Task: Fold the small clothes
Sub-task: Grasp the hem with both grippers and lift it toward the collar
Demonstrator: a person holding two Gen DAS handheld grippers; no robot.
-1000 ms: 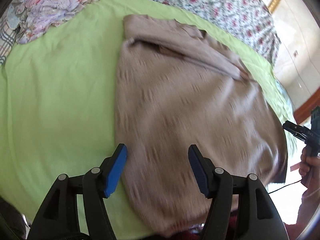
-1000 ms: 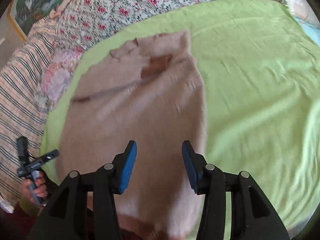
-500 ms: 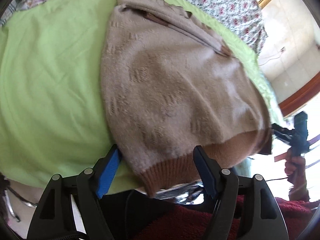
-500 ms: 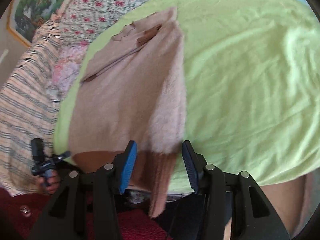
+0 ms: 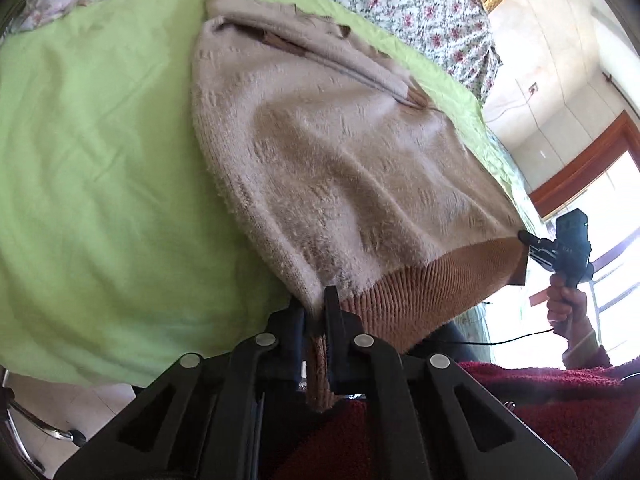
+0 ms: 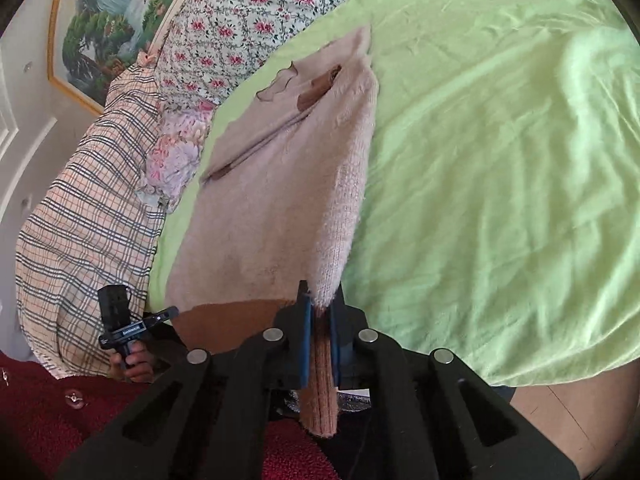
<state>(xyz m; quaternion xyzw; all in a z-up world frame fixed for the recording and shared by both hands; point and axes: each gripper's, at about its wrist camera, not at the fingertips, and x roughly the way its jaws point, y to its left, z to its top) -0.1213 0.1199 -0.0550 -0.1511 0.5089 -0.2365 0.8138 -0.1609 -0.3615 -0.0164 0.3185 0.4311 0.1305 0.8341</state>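
Left gripper [image 5: 316, 312]: nearest to us in the left view, we see its jaws clamped on the sweater's hem at one bottom corner; a strip of ribbed hem hangs down between the two fingers.
Right gripper [image 6: 319, 316]: nearest in the right view, its jaws are likewise pinched tight on the other bottom corner, with ribbed hem drooping out below the blue pads [image 6: 306, 340].
Red cloth [image 5: 540, 392]: dark red, fuzzy, just behind and below both grippers; we cannot tell what it is.
Hem [image 5: 432, 284]: brown ribbed band, stretched between the two grippers and hanging off the near edge of the bed.
Right hand [image 5: 566, 304]: seen from the left view at the right side, wrapped around the black handle, its gripper tip touching the hem's far corner.
Left hand [image 6: 134, 364]: seen from the right view at lower left, holding its handle beside the hem.
Sweater [image 5: 340, 152]: beige and fuzzy, lying on the sheet with its body running away from us, the neckline at the far end and a sleeve folded across the upper part.
Sheet [image 6: 500, 160]: light green, spread under the sweater, wrinkled.
Pillows [image 6: 88, 216]: a plaid one and floral ones beyond the sheet's far edge.
Painting [image 6: 108, 20]: framed landscape on the wall, farthest back.
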